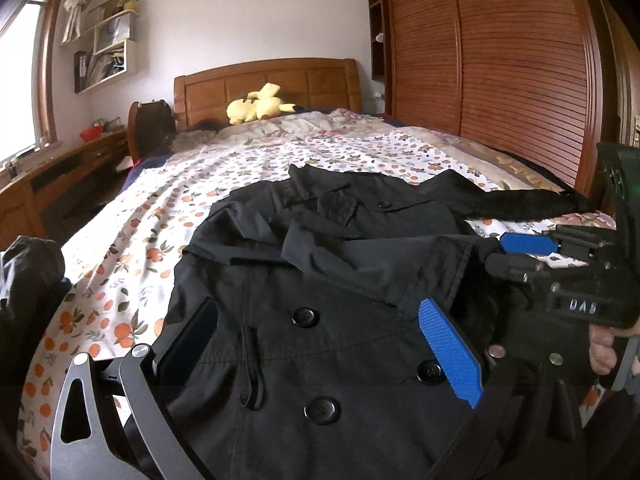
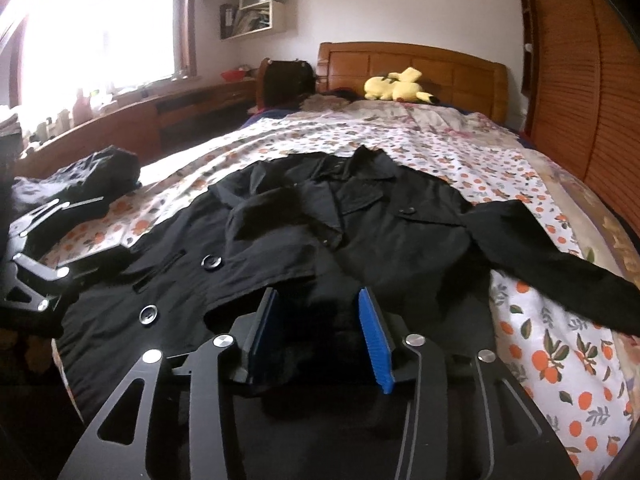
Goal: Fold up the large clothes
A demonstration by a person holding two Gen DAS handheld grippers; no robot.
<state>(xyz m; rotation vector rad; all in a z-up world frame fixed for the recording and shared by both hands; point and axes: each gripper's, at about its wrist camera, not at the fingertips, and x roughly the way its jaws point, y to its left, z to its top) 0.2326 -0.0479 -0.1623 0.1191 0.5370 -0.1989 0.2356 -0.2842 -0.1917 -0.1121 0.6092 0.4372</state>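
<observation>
A black double-breasted coat (image 1: 320, 264) lies front up on the bed's flowered sheet (image 1: 132, 240), its collar toward the headboard. One sleeve (image 2: 560, 276) stretches out to the right across the sheet. My left gripper (image 1: 320, 304) hovers low over the buttoned front with its jaws wide apart and nothing pinched. My right gripper (image 2: 318, 294) sits at the coat's front edge, open, with loose black cloth lying between the blue pads (image 2: 376, 344) and not pressed by them. It also shows in the left wrist view as the right gripper (image 1: 496, 254), held by a hand (image 1: 604, 348).
A yellow plush toy (image 1: 260, 106) rests by the wooden headboard (image 1: 272, 80). A slatted wooden wardrobe (image 1: 500, 60) lines the bed's right side. A desk (image 2: 180, 112) runs under the window on the left. Another dark garment (image 2: 100, 172) is bunched on the bed's left edge.
</observation>
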